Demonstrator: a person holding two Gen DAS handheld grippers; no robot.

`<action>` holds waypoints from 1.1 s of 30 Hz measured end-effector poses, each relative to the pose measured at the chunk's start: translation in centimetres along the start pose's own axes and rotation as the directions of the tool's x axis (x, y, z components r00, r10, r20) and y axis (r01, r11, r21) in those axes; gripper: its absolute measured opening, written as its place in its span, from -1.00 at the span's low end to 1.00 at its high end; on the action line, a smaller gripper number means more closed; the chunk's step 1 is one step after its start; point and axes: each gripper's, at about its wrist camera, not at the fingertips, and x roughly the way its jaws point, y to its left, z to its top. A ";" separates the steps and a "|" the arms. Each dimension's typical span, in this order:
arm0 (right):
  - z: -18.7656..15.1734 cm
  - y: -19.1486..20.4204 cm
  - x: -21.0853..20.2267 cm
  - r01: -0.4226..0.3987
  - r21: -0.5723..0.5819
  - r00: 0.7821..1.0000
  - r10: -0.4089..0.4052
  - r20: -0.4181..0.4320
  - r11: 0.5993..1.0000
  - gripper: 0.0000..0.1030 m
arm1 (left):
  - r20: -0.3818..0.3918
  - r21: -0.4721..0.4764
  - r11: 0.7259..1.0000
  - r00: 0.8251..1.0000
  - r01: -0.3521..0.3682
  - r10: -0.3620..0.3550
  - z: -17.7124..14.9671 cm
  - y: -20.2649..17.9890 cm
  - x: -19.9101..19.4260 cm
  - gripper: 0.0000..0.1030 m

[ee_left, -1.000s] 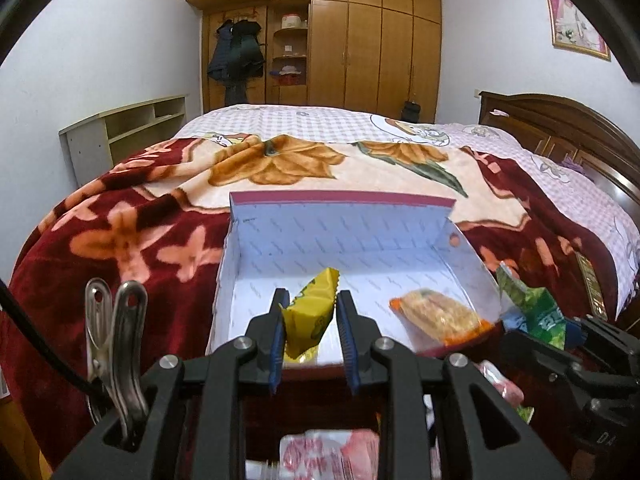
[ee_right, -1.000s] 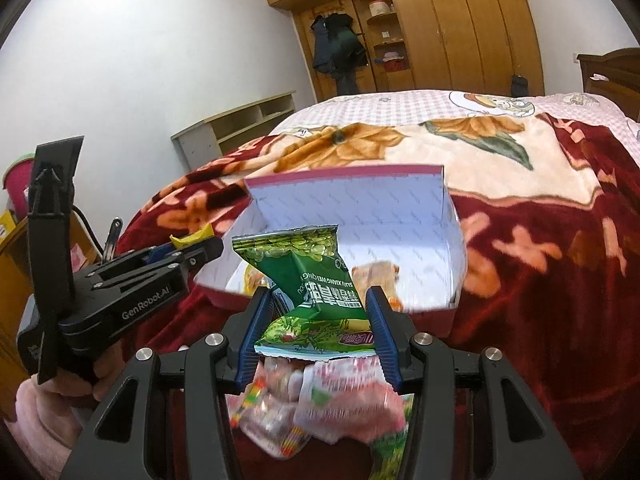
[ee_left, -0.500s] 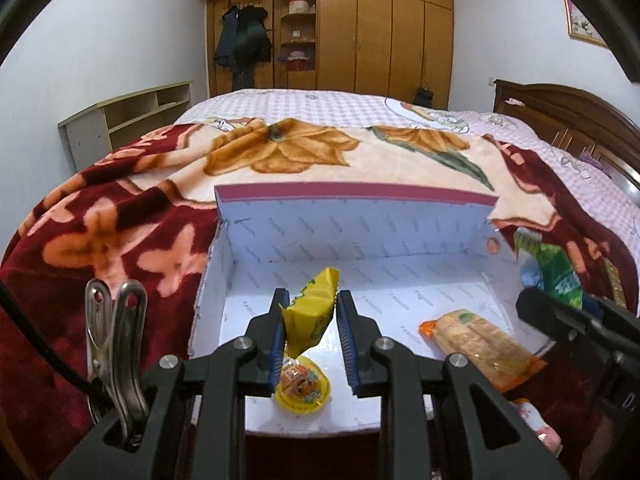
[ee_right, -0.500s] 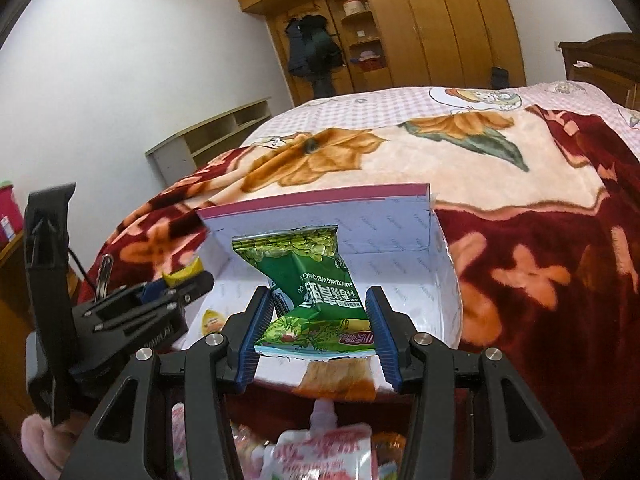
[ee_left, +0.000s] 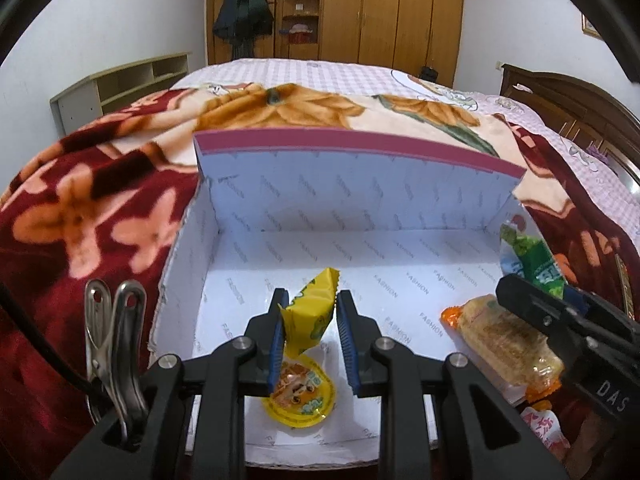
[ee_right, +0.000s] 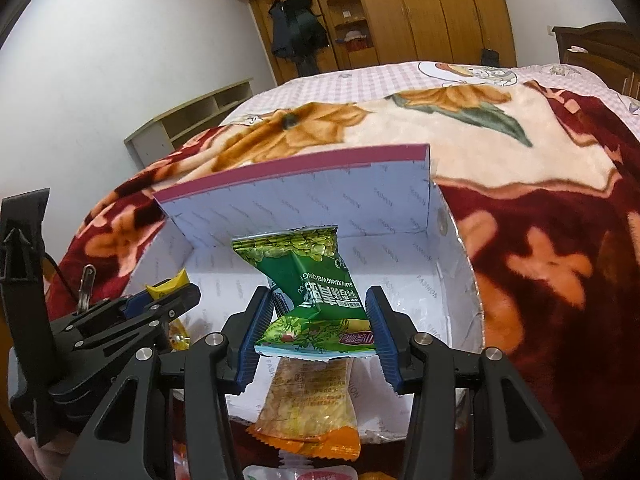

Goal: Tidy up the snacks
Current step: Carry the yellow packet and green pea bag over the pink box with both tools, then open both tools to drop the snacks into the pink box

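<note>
Left gripper (ee_left: 308, 334) pinches a yellow packet (ee_left: 310, 316) over the white box (ee_left: 360, 184); right gripper (ee_right: 320, 326) pinches a green packet (ee_right: 310, 276) beside it. Below them, two snacks already lie inside; more wait outside.

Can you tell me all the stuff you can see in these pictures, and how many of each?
box: 1, white inside with a maroon rim, open on the blanket
yellow packet: 1, yellow, between the left fingers, above the box floor
round jelly cup: 1, yellow, on the box floor under that packet
green packet: 1, green, between the right fingers, over the box
orange-ended packet: 1, clear with orange ends, lying in the box at its near edge
blanket: 1, dark red with flowers, over the bed
wardrobe: 1, brown wood, far wall
low shelf: 1, pale, by the left wall
left gripper: 1, black with blue pads
right gripper: 1, black with blue pads
</note>
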 end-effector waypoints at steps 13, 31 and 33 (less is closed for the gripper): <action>-0.3 0.0 0.2 0.009 -0.009 1.000 -0.009 0.000 1.000 -0.04 | -0.029 -0.011 1.000 1.000 0.000 -0.001 -0.4 0.1 0.5 -0.48; -0.2 1.0 -1.6 -0.033 -0.028 0.999 0.034 0.043 0.999 0.24 | 0.006 0.011 1.000 1.000 -0.017 0.017 -0.2 -0.2 -1.2 0.08; -0.3 1.0 -1.8 -0.046 -0.021 0.998 0.047 0.042 0.999 0.24 | 0.010 0.007 1.000 1.000 -0.017 0.017 -0.1 -0.2 -1.6 0.08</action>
